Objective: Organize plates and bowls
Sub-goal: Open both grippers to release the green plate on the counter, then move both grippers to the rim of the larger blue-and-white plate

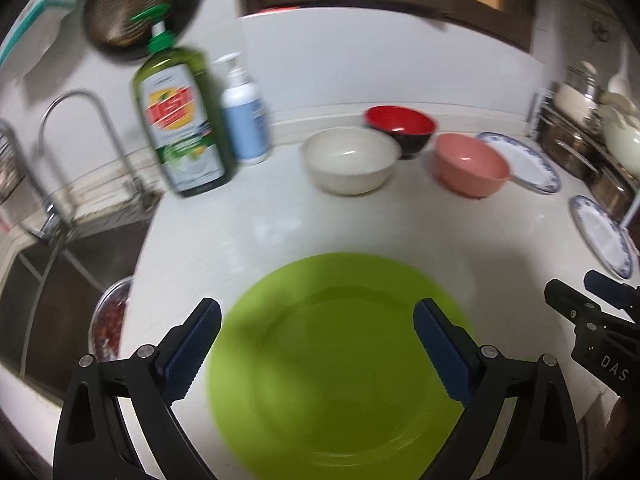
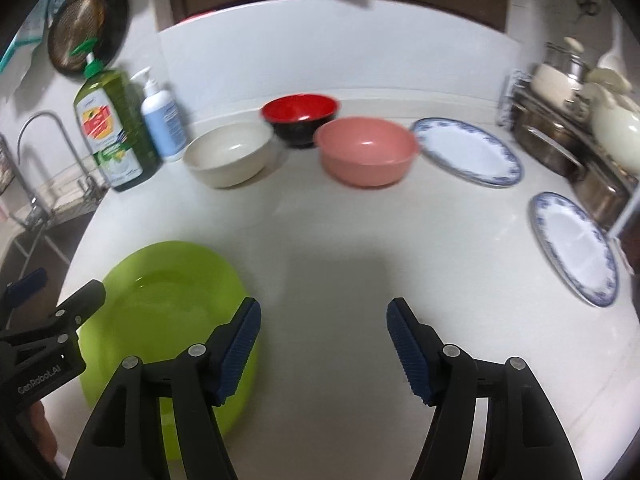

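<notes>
Hovering wide open, left gripper (image 1: 318,346) above the green plate (image 1: 340,364), which is lying flat on the counter (image 1: 400,224) under it, nothing pinched. Hanging open too, right gripper (image 2: 324,346), over bare counter just right of that plate. Sitting ahead of both: white bowl (image 2: 232,156), red bowl (image 2: 300,116), pink bowl (image 2: 366,150), then two blue-rimmed plates (image 2: 468,150) far right.

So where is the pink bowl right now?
The pink bowl sits toward the back of the white counter, just in front of the red bowl, between the cream bowl and a blue-rimmed plate.
</notes>
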`<move>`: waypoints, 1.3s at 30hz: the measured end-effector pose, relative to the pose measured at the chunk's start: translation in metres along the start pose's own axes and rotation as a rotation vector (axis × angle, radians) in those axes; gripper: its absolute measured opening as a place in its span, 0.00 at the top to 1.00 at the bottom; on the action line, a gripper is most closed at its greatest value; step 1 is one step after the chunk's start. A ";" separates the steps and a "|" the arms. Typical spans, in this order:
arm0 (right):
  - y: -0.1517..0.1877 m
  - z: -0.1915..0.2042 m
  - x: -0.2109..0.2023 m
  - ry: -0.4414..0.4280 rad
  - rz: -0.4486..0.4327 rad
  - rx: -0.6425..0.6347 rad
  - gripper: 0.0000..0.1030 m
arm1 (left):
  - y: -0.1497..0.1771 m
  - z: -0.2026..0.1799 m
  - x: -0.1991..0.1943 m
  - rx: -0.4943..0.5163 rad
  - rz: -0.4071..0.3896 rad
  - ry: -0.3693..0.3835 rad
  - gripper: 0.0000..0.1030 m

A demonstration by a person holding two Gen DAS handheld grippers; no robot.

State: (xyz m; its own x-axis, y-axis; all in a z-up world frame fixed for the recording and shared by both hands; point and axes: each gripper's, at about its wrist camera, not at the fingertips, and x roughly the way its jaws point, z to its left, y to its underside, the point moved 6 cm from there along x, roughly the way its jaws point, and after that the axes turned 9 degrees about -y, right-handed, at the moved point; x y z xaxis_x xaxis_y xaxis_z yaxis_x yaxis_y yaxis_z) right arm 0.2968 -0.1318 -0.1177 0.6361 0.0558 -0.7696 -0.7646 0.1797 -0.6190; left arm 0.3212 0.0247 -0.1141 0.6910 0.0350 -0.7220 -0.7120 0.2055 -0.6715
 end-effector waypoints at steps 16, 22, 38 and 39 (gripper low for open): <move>-0.008 -0.126 -0.073 0.214 -0.102 0.114 0.23 | -0.055 -0.145 -0.043 0.163 -0.130 0.192 0.04; -0.009 -0.174 -0.089 0.250 -0.122 0.175 0.22 | -0.069 -0.199 -0.055 0.223 -0.155 0.248 0.04; -0.030 -0.301 -0.099 0.332 -0.132 0.335 0.22 | -0.113 -0.346 -0.050 0.431 -0.159 0.359 0.05; -0.030 -0.311 -0.097 0.339 -0.123 0.352 0.22 | -0.115 -0.355 -0.048 0.449 -0.151 0.374 0.05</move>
State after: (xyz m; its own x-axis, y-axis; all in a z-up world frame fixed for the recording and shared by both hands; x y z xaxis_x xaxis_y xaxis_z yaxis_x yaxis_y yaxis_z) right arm 0.2261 -0.4477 -0.0736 0.6054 -0.2980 -0.7381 -0.5673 0.4890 -0.6627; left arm 0.3254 -0.3477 -0.0615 0.6320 -0.3561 -0.6883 -0.4305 0.5772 -0.6939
